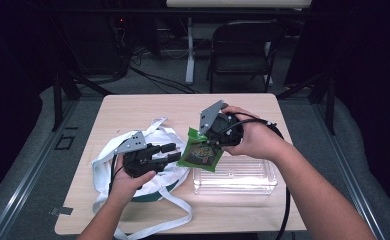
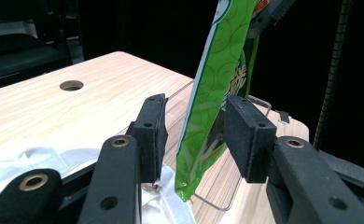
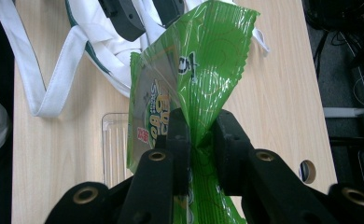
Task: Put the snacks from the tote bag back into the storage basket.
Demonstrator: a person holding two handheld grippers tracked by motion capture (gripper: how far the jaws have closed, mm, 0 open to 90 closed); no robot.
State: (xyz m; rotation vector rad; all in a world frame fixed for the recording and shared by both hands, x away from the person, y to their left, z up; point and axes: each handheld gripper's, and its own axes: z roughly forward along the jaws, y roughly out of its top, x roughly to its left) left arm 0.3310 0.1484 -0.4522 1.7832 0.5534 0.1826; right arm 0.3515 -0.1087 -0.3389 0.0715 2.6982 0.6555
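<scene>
Clamped between the right gripper's [image 3: 196, 133] pads: a green snack packet [image 1: 201, 153], pinched at one crinkled end and hung above the clear plastic box [image 1: 234, 180] near the table's [image 1: 133, 107] front right edge. Bracketed the packet's lower part on both sides, the left gripper [image 2: 196, 135], jaws parted and pads off the film. Lay under that gripper, toward the front left corner, a white cloth bag [image 1: 103, 167] with loose straps.
</scene>
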